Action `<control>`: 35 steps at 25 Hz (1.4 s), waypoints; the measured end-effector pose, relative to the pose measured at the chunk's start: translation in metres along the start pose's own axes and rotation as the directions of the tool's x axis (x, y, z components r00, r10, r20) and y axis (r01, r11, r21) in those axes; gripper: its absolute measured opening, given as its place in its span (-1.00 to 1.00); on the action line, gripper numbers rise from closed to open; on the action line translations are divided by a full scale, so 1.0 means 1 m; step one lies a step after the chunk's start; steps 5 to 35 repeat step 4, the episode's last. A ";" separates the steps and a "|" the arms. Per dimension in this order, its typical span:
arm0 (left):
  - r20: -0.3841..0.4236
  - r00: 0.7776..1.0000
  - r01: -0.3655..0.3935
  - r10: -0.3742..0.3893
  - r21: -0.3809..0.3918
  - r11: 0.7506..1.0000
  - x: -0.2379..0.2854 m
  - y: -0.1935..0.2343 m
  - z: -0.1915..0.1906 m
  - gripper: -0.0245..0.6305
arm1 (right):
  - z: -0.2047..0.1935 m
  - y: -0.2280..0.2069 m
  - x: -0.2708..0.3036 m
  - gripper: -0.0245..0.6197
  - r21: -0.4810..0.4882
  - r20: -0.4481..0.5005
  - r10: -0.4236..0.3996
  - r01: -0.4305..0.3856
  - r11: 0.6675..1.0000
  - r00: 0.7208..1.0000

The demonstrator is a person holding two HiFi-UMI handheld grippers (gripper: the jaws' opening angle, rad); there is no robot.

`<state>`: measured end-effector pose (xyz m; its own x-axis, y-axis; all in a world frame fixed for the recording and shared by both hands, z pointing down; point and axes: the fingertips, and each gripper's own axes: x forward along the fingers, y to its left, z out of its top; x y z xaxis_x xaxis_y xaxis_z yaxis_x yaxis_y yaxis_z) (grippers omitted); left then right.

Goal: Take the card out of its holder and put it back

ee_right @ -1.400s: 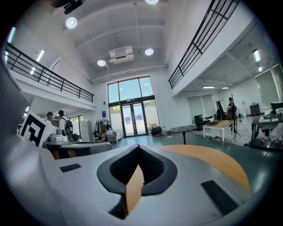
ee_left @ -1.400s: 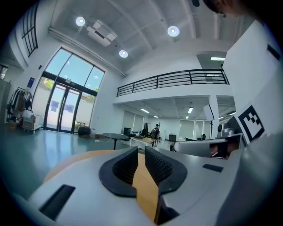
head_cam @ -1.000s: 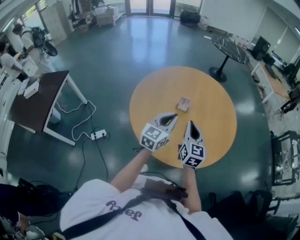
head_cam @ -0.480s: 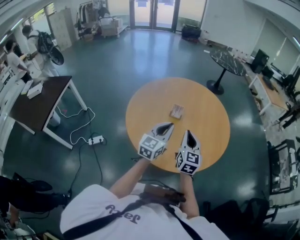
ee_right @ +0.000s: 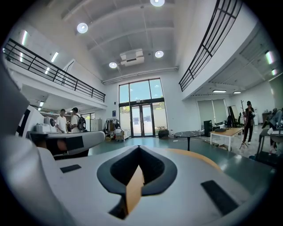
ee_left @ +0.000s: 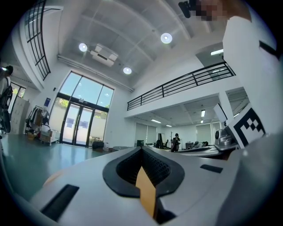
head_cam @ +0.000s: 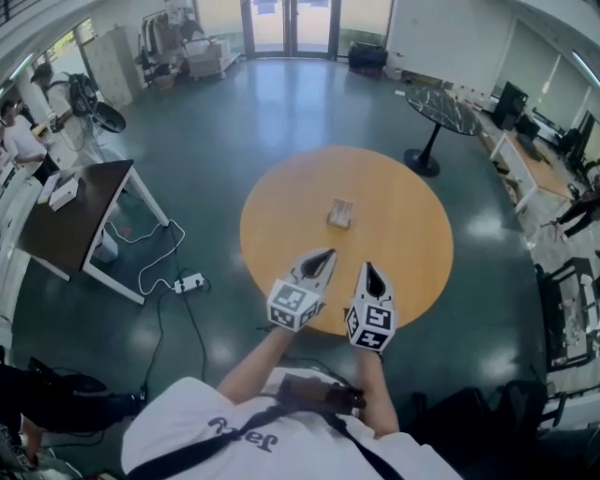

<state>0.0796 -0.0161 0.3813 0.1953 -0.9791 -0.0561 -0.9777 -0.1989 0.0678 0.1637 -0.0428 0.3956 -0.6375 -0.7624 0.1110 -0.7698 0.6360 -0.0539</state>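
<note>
We see a round orange wooden tabletop [head_cam: 403,234] at the centre of the frame, standing on a glossy dark green floor [head_cam: 234,122]. At the left is a dark brown rectangular table on white legs [head_cam: 70,211]. Just right of it, a white power strip [head_cam: 187,281] lies on the floor with its cable looped. At the upper right we see a small round black marble table [head_cam: 441,111], and at the top edge, glass double doors [head_cam: 286,11].

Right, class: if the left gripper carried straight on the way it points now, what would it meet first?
Probably the card holder on the round table: the left gripper aims roughly at it. Height is unclear, though; held level, it might pass just above.
</note>
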 end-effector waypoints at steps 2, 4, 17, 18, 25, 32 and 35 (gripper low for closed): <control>-0.010 1.000 0.000 0.000 -0.005 1.000 0.000 -0.003 -0.004 -0.88 | 0.001 -0.003 -0.002 -0.87 0.004 0.005 -0.002 0.002 1.000 1.000; -0.018 1.000 0.004 -0.004 -0.007 1.000 0.001 -0.006 -0.007 -0.88 | 0.003 -0.007 -0.003 -0.87 0.009 0.013 -0.006 0.006 1.000 1.000; -0.018 1.000 0.004 -0.004 -0.007 1.000 0.001 -0.006 -0.007 -0.88 | 0.003 -0.007 -0.003 -0.87 0.009 0.013 -0.006 0.006 1.000 1.000; -0.018 1.000 0.004 -0.004 -0.007 1.000 0.001 -0.006 -0.007 -0.88 | 0.003 -0.007 -0.003 -0.87 0.009 0.013 -0.006 0.006 1.000 1.000; -0.018 1.000 0.004 -0.004 -0.007 1.000 0.001 -0.006 -0.007 -0.88 | 0.003 -0.007 -0.003 -0.87 0.009 0.013 -0.006 0.006 1.000 1.000; -0.018 1.000 0.004 -0.004 -0.007 1.000 0.001 -0.006 -0.007 -0.88 | 0.003 -0.007 -0.003 -0.87 0.009 0.013 -0.006 0.006 1.000 1.000; -0.018 1.000 0.004 -0.004 -0.007 1.000 0.001 -0.006 -0.007 -0.88 | 0.003 -0.007 -0.003 -0.87 0.009 0.013 -0.006 0.006 1.000 1.000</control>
